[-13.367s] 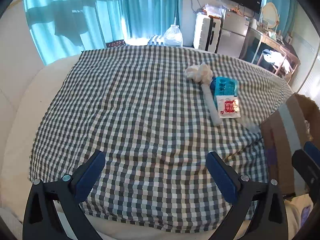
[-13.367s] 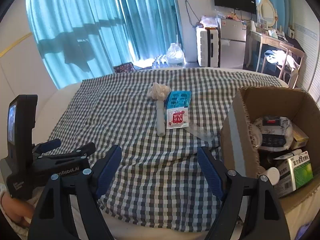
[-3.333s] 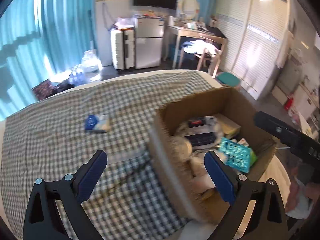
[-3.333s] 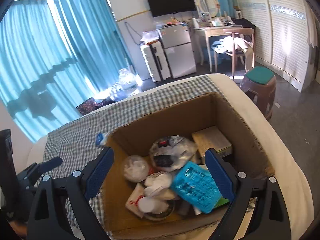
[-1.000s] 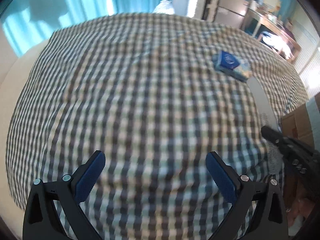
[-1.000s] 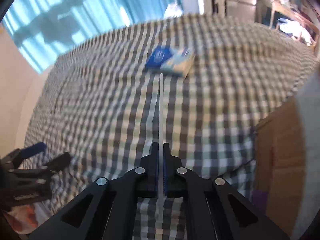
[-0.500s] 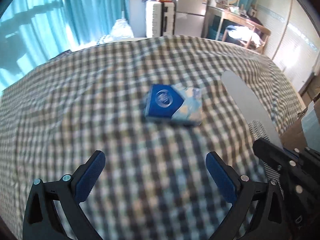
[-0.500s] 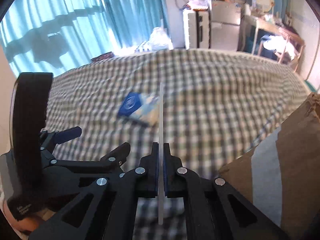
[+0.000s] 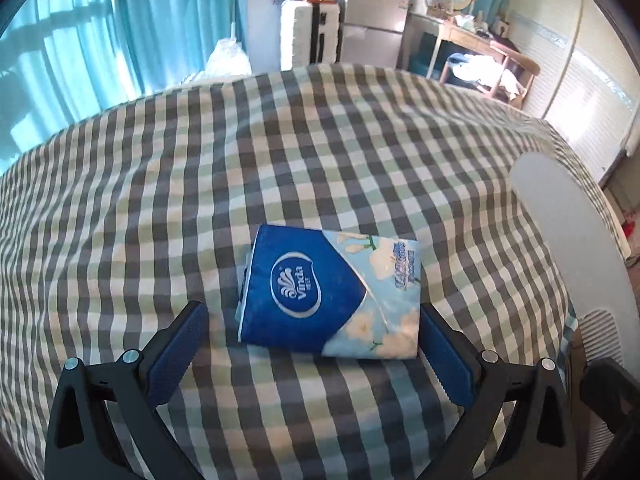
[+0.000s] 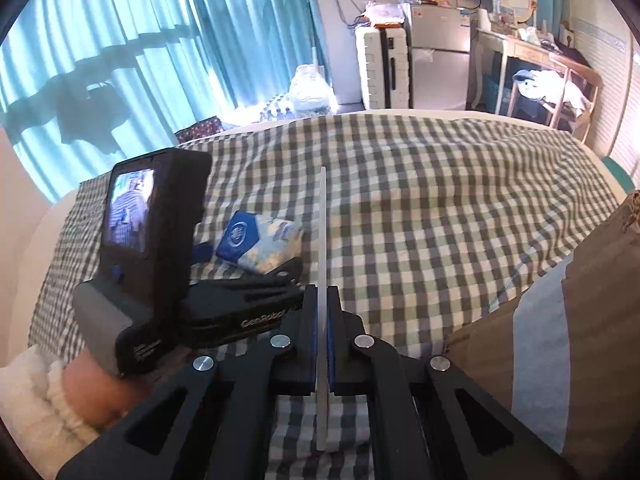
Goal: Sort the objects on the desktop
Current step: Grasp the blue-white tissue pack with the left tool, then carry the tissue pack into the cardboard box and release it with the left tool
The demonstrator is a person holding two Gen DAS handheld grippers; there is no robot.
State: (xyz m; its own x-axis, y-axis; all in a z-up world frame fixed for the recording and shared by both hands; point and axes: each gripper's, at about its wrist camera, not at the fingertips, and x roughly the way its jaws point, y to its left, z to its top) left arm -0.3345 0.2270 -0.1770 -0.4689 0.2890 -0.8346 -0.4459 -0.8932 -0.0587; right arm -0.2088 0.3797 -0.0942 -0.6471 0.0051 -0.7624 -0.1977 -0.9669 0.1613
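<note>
A checked cloth [image 9: 320,152] covers the big soft surface, and a brown cardboard box [image 10: 592,320] sits at the right claw's right side, close by. The right claw [image 10: 322,344] is squeezed tight on a thin, flat white plastic strip [image 10: 322,240], which sticks straight out ahead of it, edge up. In the left camera the same strip shows as a wide pale blade off to the left claw's right. The left claw [image 9: 312,344] is spread wide and holds nothing. The blue tissue pack [image 9: 332,292] lies flat on the cloth right in front of the left claw, and its near end sits between the two blue pads [image 9: 178,344]. The pack's long side runs across from one pad to the other, a little tilted. The right pad looks just beside the pack's right end, and the left pad has a gap. The left claw is much nearer the pack, so it is likely the one to grab it and carry it right to the box.
</note>
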